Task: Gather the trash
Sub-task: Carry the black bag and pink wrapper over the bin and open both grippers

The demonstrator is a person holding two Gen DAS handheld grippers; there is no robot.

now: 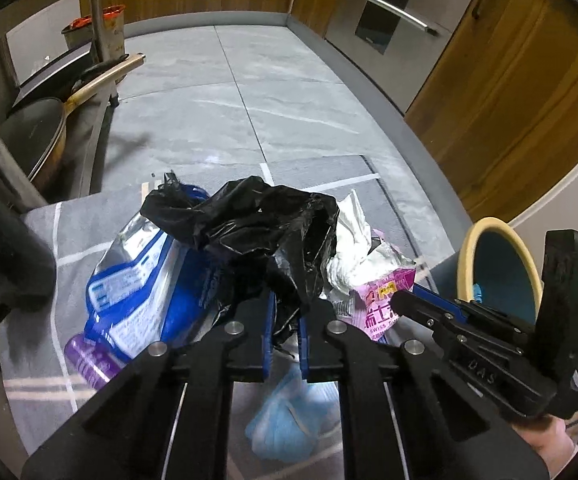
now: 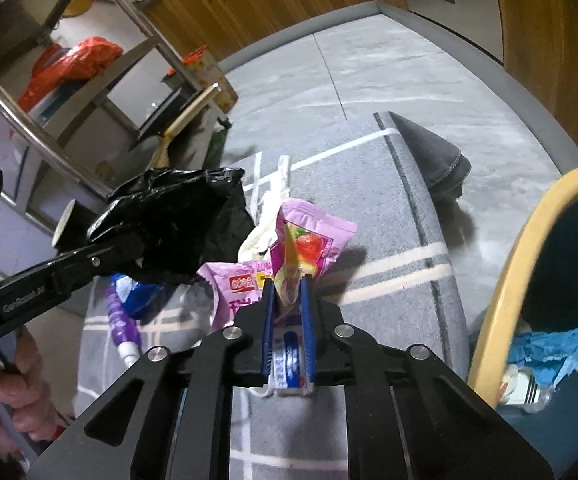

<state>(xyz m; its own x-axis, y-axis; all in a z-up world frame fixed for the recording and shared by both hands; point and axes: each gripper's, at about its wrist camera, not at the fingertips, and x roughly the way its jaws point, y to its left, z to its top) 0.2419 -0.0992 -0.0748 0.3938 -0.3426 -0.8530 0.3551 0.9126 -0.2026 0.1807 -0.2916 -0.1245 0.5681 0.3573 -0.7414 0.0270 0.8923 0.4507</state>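
A heap of trash lies on a grey rug (image 1: pixel 69 232). In the left wrist view my left gripper (image 1: pixel 287 308) is shut on a crumpled black plastic bag (image 1: pixel 257 224). Beside the bag are a blue and white pouch (image 1: pixel 137 292), a purple bottle (image 1: pixel 89 360), white crumpled paper (image 1: pixel 353 240) and a pink snack wrapper (image 1: pixel 385 296). In the right wrist view my right gripper (image 2: pixel 287 284) is shut on the pink snack wrapper (image 2: pixel 313 240), which stands up between the blue pads. The black plastic bag (image 2: pixel 177 216) hangs at the left gripper (image 2: pixel 141 252) there.
A dark bin with a yellow rim (image 2: pixel 521 248) stands at the right and holds a blue cloth (image 2: pixel 561 344). A metal rack with a pan (image 1: pixel 37 136) is at the left, with a black cup (image 1: pixel 5 264) near it. Wooden cabinets and an oven (image 1: pixel 389 4) line the far side.
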